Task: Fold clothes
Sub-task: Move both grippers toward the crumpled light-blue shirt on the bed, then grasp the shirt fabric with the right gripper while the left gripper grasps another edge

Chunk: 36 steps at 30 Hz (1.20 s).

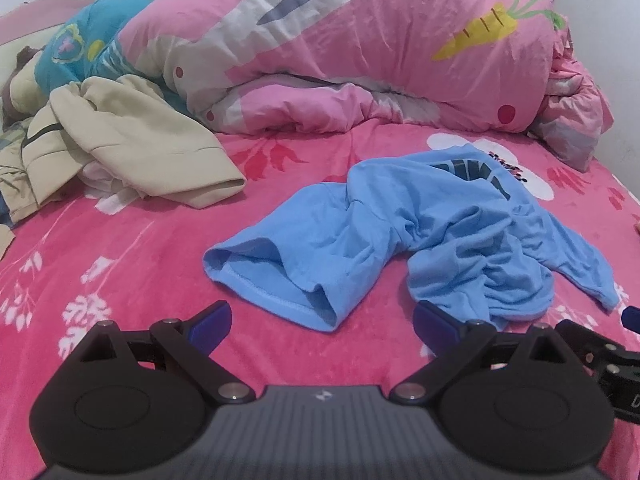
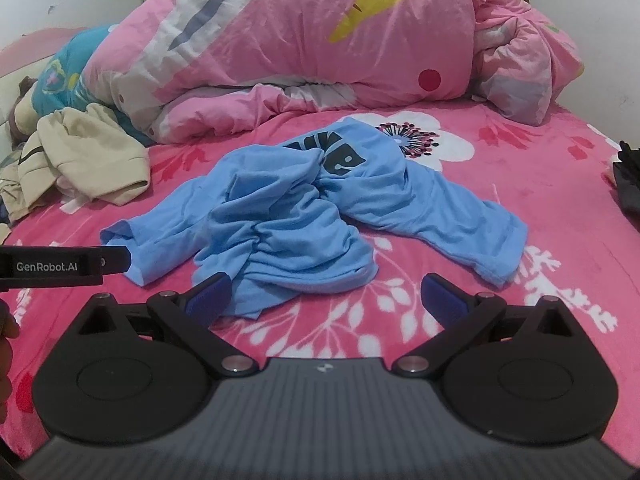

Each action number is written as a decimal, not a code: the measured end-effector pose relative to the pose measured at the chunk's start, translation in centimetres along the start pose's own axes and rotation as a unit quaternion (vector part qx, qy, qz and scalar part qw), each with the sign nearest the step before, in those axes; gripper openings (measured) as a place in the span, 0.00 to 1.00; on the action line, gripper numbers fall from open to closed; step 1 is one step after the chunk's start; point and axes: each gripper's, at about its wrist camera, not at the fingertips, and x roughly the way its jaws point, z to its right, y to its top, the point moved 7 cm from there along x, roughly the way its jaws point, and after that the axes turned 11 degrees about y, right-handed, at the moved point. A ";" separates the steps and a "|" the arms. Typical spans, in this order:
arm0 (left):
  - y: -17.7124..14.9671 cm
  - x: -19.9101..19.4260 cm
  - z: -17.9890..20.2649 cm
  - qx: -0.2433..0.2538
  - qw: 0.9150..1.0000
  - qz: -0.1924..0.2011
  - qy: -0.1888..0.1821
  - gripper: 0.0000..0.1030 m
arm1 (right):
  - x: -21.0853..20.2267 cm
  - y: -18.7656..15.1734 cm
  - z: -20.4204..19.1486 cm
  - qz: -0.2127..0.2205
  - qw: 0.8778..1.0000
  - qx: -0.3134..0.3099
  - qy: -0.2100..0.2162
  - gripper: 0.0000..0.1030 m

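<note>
Pink bed holds a crumpled blue shirt just ahead of both wide-apart grippers; it likely needs spreading flat.

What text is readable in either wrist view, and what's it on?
"GenRobot.AI": white print on the side of the left gripper, seen in the right wrist view.
Dark block letters on the blue T-shirt: crumpled into folds, not readable as a word.
Small logo mark on the right gripper body: a symbol, no letters.
Nothing else legible.
</note>
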 end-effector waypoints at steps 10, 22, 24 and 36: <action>1.0 2.5 1.1 0.012 1.000 -0.005 -0.001 0.95 | 1.9 0.9 1.9 -0.001 1.000 0.006 0.008 0.99; 7.4 6.9 0.5 0.010 0.998 0.044 -0.035 0.95 | 4.9 6.2 5.6 0.033 0.999 0.002 0.033 0.99; 8.6 8.5 1.3 0.010 0.997 0.044 -0.055 0.95 | 6.4 7.8 6.6 0.038 0.999 0.009 0.032 0.99; 6.2 15.7 7.0 0.083 0.994 -0.019 -0.068 0.77 | 17.7 10.8 9.4 -0.023 0.998 0.030 0.051 0.85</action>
